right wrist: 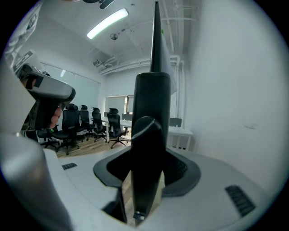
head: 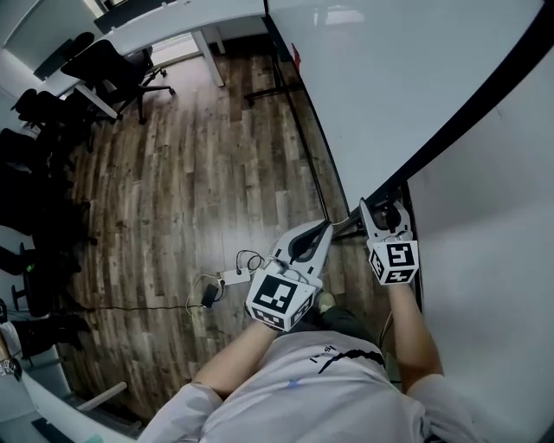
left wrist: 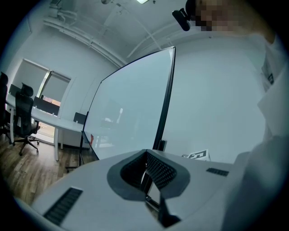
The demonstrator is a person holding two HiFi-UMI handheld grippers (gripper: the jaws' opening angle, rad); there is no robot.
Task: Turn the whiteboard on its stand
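Note:
The whiteboard (head: 381, 78) fills the upper right of the head view, its black frame edge (head: 467, 121) running diagonally down to my right gripper (head: 385, 212). In the right gripper view the black frame post (right wrist: 152, 117) stands upright between the jaws of my right gripper (right wrist: 146, 180), filling the gap, with the pads closed on it. My left gripper (head: 322, 229) points at the board's lower corner, just left of the right one, shut and holding nothing. The left gripper view shows the board face (left wrist: 131, 113), its frame edge (left wrist: 166, 99) and the closed left gripper (left wrist: 146, 155).
A white wall (head: 493, 285) stands close behind the board at right. The stand's black legs (head: 277, 91) reach over the wood floor. A power strip with cables (head: 229, 279) lies by my feet. Black office chairs (head: 112, 65) and a white desk (head: 173, 26) are far left.

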